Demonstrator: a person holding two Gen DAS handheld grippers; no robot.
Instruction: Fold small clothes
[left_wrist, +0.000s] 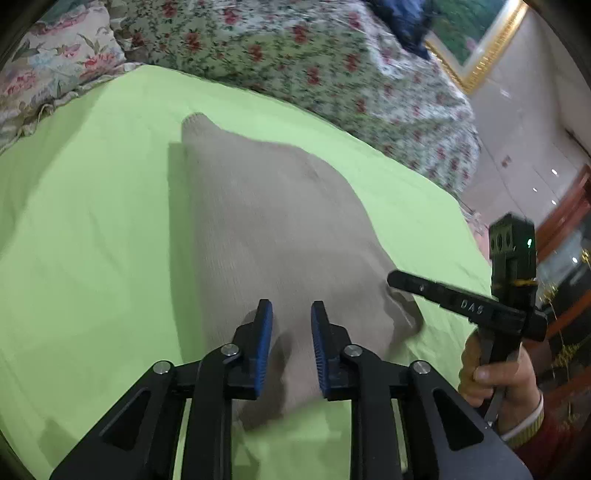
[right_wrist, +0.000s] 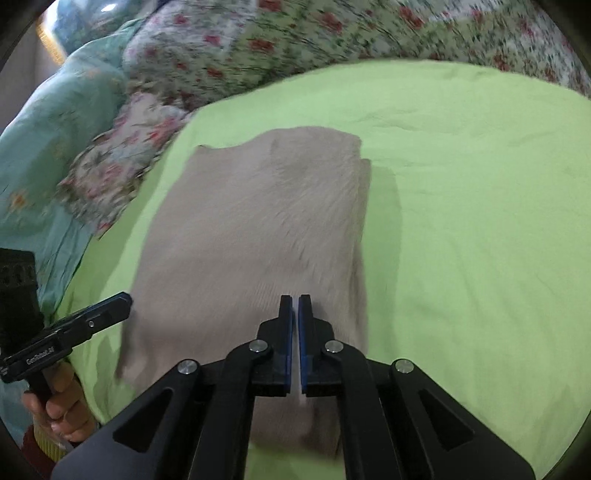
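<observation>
Beige garment (left_wrist: 266, 229) on green sheet (left_wrist: 92, 240), long axis running straight away from both tools. Left gripper (left_wrist: 291, 314) spread, over near hem; right gripper (right_wrist: 295, 306) nearly pressed together, pinching nothing visible.

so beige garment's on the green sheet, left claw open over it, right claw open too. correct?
Not quite. The right claw is nearly shut, only a thin slit between its pads, as the right wrist view shows; whether it pinches cloth is unclear. The rest holds: the beige garment lies on the green sheet and the left claw is open over it.
</observation>
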